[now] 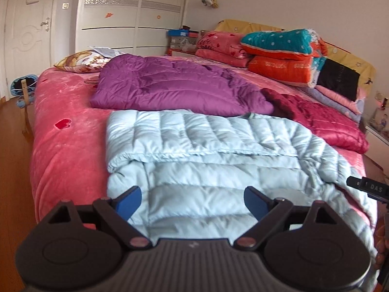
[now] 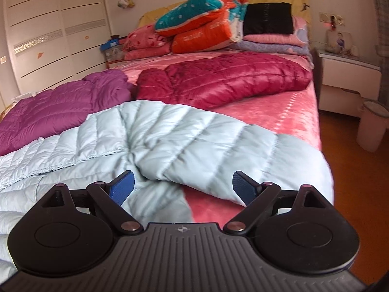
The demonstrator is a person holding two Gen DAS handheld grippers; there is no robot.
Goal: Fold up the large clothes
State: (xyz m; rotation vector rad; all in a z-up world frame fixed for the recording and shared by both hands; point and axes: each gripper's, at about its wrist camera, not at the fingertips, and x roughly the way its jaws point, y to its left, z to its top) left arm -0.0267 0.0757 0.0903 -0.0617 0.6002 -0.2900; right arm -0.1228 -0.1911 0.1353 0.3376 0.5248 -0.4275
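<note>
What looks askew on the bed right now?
The light blue jacket is only half folded: one sleeve splays sideways toward the bed's edge. The blanket stack by the headboard leans crookedly. Nothing looks spilled or damaged.

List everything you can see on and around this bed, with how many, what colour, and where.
Pale blue quilted down jacket: one, partly folded, nearest on the bed.
Purple quilted down jacket: one, behind the pale blue one, wardrobe side.
Dark red quilted down jacket: one, nightstand side, behind the pale blue one.
Pink plush bedspread: one, covering the bed.
Folded blankets: a stack, pink, orange and teal, at the headboard.
Black flat bag: one, on folded bedding by the headboard.
Patterned pillow: one, far bed corner near the wardrobe.
White wardrobe: one, beyond the bed.
White nightstand: one, beside the bed.
Pale bin: one, on the floor.
Left claw: open, empty.
Right claw: open, empty.
</note>
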